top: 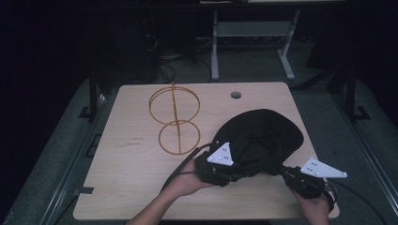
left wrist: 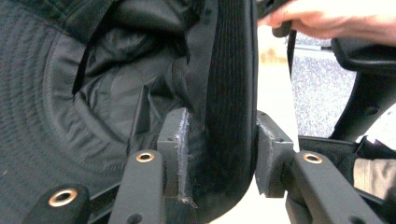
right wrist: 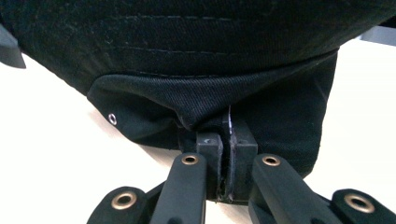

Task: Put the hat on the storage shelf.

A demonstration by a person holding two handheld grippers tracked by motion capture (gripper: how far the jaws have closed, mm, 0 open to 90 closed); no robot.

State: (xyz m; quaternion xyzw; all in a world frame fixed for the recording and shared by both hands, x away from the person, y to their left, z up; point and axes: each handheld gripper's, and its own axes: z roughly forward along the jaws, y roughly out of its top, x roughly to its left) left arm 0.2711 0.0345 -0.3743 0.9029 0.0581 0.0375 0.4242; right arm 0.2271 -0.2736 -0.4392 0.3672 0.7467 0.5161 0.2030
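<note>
Hands reach in from the near table edge [top: 141, 197]. Left gripper [top: 220, 169] has its jaws pressed on the black hat's [top: 263, 136] brim; right gripper [top: 287, 174] pinches its fabric edge tight, near a gold wire stand [top: 174, 117].

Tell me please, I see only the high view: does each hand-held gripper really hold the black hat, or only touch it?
Observer: The left hand-held gripper has its pads on both sides of the thick edge of the black hat, as its own view shows.
Operator: And the right one?
Observer: The right hand-held gripper is closed almost fully, with a thin fold of the hat's fabric pinched between its pads.
Operator: Which side of the hat faces the left gripper?
Observer: The inside; the left gripper view shows the dark, wrinkled lining and the stitched underside of the brim.
Operator: Any detail near the right grip?
Observer: A small metal eyelet sits in the fabric, left of the pinch in the right gripper view.
</note>
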